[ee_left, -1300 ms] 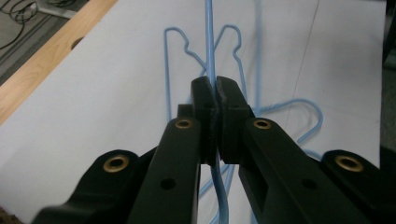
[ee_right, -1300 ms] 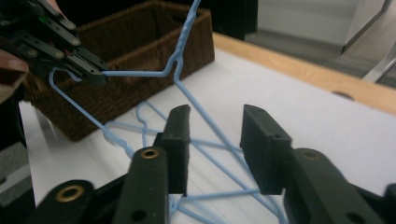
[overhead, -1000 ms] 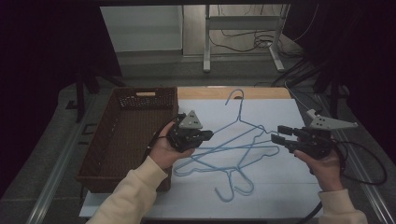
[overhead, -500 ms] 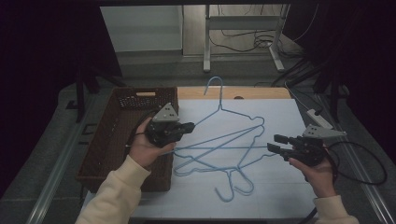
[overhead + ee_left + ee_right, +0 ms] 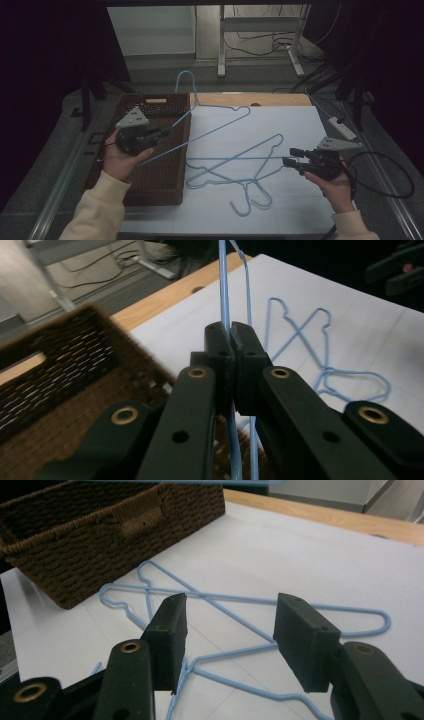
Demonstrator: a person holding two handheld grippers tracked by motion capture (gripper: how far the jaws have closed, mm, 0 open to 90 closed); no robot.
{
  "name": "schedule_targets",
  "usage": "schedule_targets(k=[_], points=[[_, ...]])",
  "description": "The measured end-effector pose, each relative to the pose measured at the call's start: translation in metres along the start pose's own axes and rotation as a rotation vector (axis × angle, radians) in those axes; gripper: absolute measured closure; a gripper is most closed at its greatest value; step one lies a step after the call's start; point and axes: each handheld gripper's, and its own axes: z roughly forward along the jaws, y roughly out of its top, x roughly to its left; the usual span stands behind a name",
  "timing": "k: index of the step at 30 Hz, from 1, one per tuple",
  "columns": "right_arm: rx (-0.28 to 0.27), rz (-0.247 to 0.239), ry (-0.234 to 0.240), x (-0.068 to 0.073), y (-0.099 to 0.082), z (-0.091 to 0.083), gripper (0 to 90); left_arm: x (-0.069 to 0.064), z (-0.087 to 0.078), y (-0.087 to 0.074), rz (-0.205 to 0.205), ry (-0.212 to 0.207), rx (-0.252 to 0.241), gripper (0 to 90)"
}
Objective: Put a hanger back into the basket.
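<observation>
A light blue wire hanger (image 5: 215, 128) is lifted off the table, its hook (image 5: 185, 75) up at the back. My left gripper (image 5: 167, 131) is shut on one wire of it (image 5: 223, 285) above the brown wicker basket (image 5: 157, 107). Two more blue hangers (image 5: 235, 159) lie crossed on the white sheet. My right gripper (image 5: 287, 156) hovers low at their right end, jaws open and nothing between them. In the right gripper view these hangers (image 5: 235, 599) lie on the sheet just beyond its open gripper (image 5: 227, 615).
The basket (image 5: 100, 535) takes up the table's left side, its near wall by my left forearm. The white sheet (image 5: 280, 130) covers the rest, with a wooden edge (image 5: 270, 99) behind. A power strip (image 5: 342, 129) and cables lie off the right side.
My left gripper has carried the held hanger to the left, from over the sheet to above the basket. The right gripper has sunk a little toward the lying hangers.
</observation>
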Motion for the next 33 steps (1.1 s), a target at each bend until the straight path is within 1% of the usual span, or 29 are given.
schedule_targets(k=[2, 4, 8, 12, 17, 22, 25, 30, 33], points=[[0.008, 0.003, -0.004, 0.0, -0.002, 0.002, 47.9, 0.005, -0.005, -0.004, -0.011, 0.014, 0.0, 87.5], [0.014, 0.003, -0.003, -0.001, -0.003, 0.003, 47.9, 0.012, -0.012, -0.011, -0.03, 0.035, -0.005, 87.6], [0.019, 0.007, -0.003, 0.0, -0.005, 0.004, 47.9, 0.026, -0.025, -0.024, -0.07, 0.082, -0.026, 87.6], [0.019, 0.01, -0.003, -0.001, -0.007, 0.004, 47.9, 0.038, -0.036, -0.037, -0.111, 0.131, -0.035, 87.6], [0.027, 0.014, -0.002, -0.001, -0.01, 0.005, 47.9, 0.053, -0.049, -0.052, -0.152, 0.185, -0.042, 87.6], [0.031, 0.019, -0.002, -0.002, -0.011, 0.006, 47.9, 0.064, -0.06, -0.063, -0.186, 0.232, -0.049, 87.6], [0.029, 0.021, -0.003, -0.003, -0.012, 0.006, 47.9, 0.068, -0.065, -0.068, -0.203, 0.248, -0.055, 87.6], [0.033, 0.024, -0.003, -0.003, -0.012, 0.007, 47.9, 0.071, -0.066, -0.073, -0.21, 0.265, -0.053, 87.6], [0.034, 0.025, -0.002, -0.003, -0.013, 0.008, 47.9, 0.073, -0.065, -0.076, -0.216, 0.263, -0.045, 87.6]])
